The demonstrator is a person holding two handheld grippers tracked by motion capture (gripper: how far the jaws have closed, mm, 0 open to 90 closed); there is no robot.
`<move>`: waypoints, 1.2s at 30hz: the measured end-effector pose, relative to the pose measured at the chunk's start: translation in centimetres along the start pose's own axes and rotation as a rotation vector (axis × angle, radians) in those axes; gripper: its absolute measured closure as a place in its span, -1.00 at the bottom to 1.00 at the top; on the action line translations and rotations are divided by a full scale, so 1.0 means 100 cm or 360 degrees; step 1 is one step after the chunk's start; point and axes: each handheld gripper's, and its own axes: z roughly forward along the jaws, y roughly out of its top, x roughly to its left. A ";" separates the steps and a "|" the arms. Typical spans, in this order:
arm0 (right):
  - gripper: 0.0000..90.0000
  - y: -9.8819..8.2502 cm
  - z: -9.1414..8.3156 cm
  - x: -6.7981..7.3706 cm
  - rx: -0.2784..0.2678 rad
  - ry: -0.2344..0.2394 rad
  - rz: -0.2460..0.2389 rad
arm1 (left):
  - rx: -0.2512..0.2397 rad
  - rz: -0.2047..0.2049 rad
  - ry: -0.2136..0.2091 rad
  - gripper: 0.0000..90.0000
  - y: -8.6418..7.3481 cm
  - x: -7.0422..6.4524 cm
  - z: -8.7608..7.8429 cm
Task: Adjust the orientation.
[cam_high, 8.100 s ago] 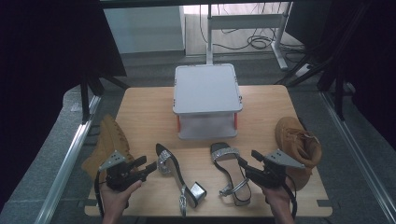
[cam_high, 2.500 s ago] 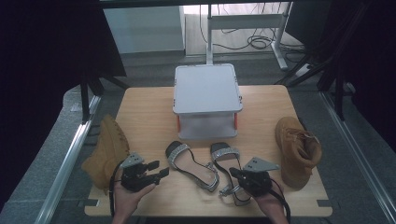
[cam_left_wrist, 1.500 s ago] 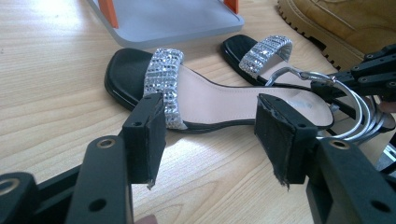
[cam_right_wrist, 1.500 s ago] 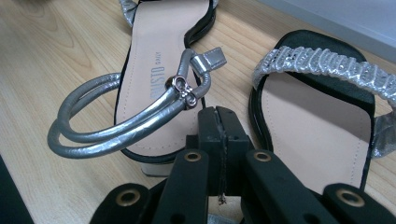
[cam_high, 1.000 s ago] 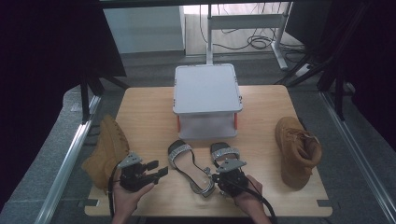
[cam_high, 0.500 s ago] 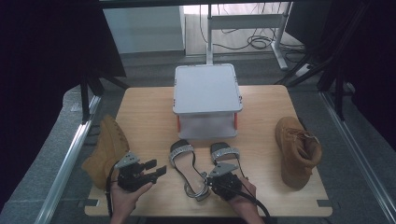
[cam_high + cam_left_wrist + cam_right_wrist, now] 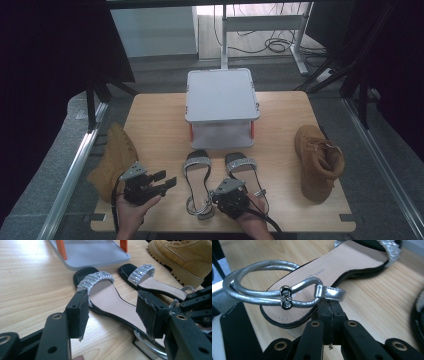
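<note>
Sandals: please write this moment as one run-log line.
left gripper: open, beside left sandal | right gripper: shut, at left sandal's heel | right sandal: flat on table

Wooden table (image 7: 150, 125), grey floor (image 7: 160, 70), black curtains (image 7: 50, 50), metal desk frame (image 7: 260, 25)

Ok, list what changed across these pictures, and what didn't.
The two sandals, askew before, now lie parallel, toes toward the grey stand: left sandal, right sandal. The right gripper, jaws shut, came inward to the left sandal's heel. Left gripper, open, hardly moved. Boots unchanged.
</note>
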 end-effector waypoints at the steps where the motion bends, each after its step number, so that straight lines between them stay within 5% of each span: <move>1: 0.99 0.001 0.001 0.001 -0.0001 0.0010 -0.0003 | -0.0002 -0.0002 -0.0001 -0.04 0.000 0.000 0.000; 36: 0.99 0.020 0.045 0.033 -0.0158 0.0198 -0.0021 | -0.0050 -0.0042 0.0022 -0.04 0.002 0.010 -0.012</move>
